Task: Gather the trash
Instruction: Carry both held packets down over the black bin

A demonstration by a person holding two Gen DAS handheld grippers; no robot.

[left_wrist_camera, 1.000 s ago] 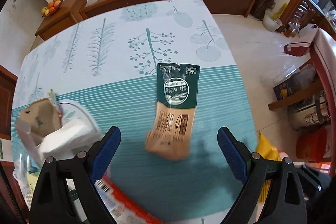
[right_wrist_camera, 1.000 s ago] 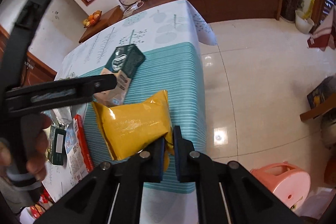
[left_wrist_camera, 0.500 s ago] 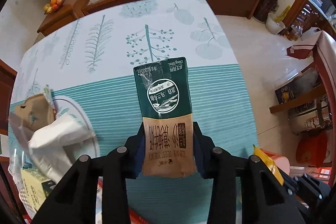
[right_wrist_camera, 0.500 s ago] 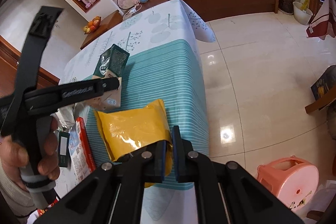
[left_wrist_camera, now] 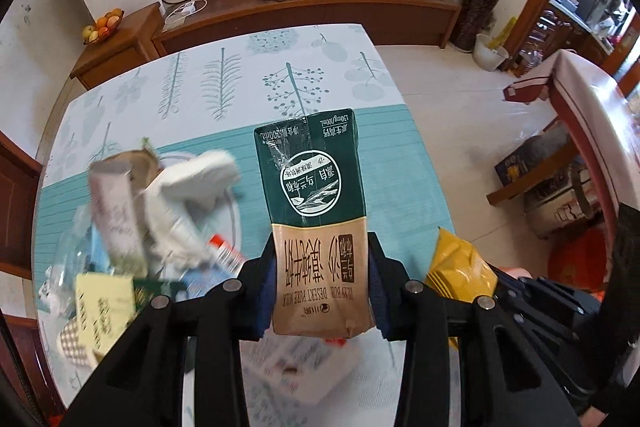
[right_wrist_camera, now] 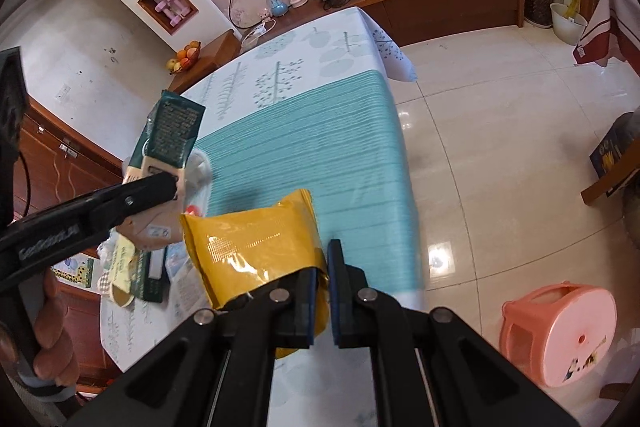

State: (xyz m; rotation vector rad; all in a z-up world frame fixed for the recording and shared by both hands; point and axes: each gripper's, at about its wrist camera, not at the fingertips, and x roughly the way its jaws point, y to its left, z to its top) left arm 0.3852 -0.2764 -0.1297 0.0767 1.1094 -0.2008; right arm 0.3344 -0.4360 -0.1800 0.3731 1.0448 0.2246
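My left gripper (left_wrist_camera: pixel 322 287) is shut on a green and brown milk carton (left_wrist_camera: pixel 314 203), gripped by its brown lower part and held off the table. From the right wrist view the same carton (right_wrist_camera: pixel 170 135) hangs at the left in that gripper (right_wrist_camera: pixel 160 187). A yellow snack bag (right_wrist_camera: pixel 252 247) is pinched at its corner by my shut right gripper (right_wrist_camera: pixel 320 291) and hangs above the table's near edge. In the left wrist view the yellow bag (left_wrist_camera: pixel 456 263) shows at the lower right.
A heap of trash (left_wrist_camera: pixel 160 211) lies at the table's left: white tissue, a paper box, wrappers and a yellow-green packet (left_wrist_camera: pixel 104 303). The teal-striped tablecloth (right_wrist_camera: pixel 320 131) ends at a tiled floor on the right, where a pink stool (right_wrist_camera: pixel 560 331) stands. A wooden sideboard lines the far wall.
The left gripper closed on the milk carton and lifted it off the table. The right gripper raised the yellow bag a little.
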